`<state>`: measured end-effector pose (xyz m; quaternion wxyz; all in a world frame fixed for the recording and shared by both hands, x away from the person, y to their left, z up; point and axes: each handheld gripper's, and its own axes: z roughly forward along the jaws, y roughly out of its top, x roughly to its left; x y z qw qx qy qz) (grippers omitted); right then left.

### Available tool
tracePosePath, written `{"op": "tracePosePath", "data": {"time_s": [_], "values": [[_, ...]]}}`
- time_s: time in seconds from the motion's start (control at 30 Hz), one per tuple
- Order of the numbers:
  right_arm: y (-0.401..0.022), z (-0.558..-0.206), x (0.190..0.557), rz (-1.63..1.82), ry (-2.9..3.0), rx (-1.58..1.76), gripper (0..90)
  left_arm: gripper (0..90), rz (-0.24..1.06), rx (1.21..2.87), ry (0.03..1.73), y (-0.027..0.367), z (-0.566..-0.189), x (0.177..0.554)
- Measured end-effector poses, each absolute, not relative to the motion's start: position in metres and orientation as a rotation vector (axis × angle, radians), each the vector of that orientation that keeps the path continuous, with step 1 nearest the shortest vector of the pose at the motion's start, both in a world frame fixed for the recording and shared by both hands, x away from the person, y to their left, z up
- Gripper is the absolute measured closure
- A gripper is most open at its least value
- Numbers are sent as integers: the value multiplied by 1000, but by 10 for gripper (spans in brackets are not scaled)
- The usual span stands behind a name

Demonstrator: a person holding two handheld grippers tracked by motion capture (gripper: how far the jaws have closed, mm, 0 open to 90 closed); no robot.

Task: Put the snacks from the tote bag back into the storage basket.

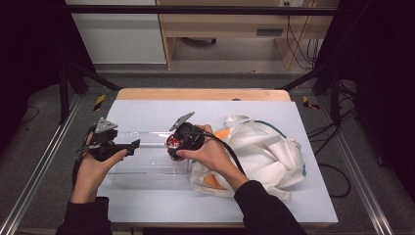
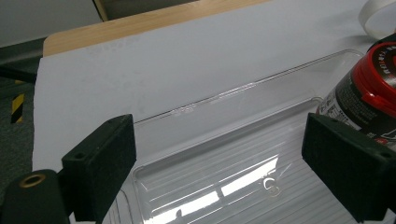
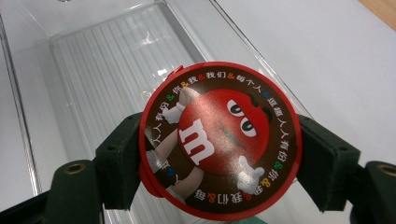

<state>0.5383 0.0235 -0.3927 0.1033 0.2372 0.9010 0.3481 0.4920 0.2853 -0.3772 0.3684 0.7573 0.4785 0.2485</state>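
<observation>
A round candy tub (image 3: 219,140) with a red lid and a red cartoon figure on top sits between the pads of my right gripper (image 1: 172,145), which is shut on its sides. It hangs over the right end of a clear plastic tray (image 1: 147,169). The tub (image 2: 362,95) also appears at the right edge of the left gripper view, over the tray (image 2: 224,140). My left gripper (image 1: 133,147) stands open at the tray's left end, nothing between its pads. In the left gripper view its jaws are wide apart over the tray floor.
A white cloth bag (image 1: 264,152) with orange and green trim lies crumpled to the right of the tray, under the right forearm. A pale sheet (image 1: 147,112) covers the table, whose wooden far edge (image 1: 200,94) shows behind it.
</observation>
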Motion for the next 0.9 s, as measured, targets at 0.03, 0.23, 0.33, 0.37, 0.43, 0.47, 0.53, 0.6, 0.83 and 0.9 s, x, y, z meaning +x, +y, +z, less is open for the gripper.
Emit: {"op": "tracePosePath", "data": {"time_s": [0.03, 0.23, 0.33, 0.37, 0.43, 0.47, 0.53, 0.6, 0.83, 0.9], "values": [[23, -393, 538, 1024, 2660, 701, 262, 99, 638, 1942, 1229, 285, -377, 492], [23, -397, 538, 1016, 2665, 697, 262, 99, 637, 1947, 1227, 285, -377, 492], [24, -398, 537, 1003, 2670, 690, 261, 98, 637, 1945, 1227, 285, -377, 492], [24, -398, 537, 1004, 2670, 688, 261, 98, 637, 1944, 1227, 285, -377, 492], [24, -399, 537, 1004, 2670, 688, 261, 99, 637, 1947, 1227, 285, -377, 492], [24, -399, 537, 999, 2673, 682, 262, 98, 637, 1948, 1227, 285, -377, 492], [25, -400, 537, 994, 2675, 673, 261, 98, 637, 1945, 1227, 285, -377, 492], [25, -402, 536, 989, 2678, 670, 261, 98, 639, 1942, 1224, 284, -376, 492], [26, -407, 536, 972, 2689, 670, 261, 98, 639, 1943, 1225, 285, -376, 492], [26, -408, 536, 969, 2694, 668, 261, 98, 639, 1944, 1224, 284, -376, 492]]}}
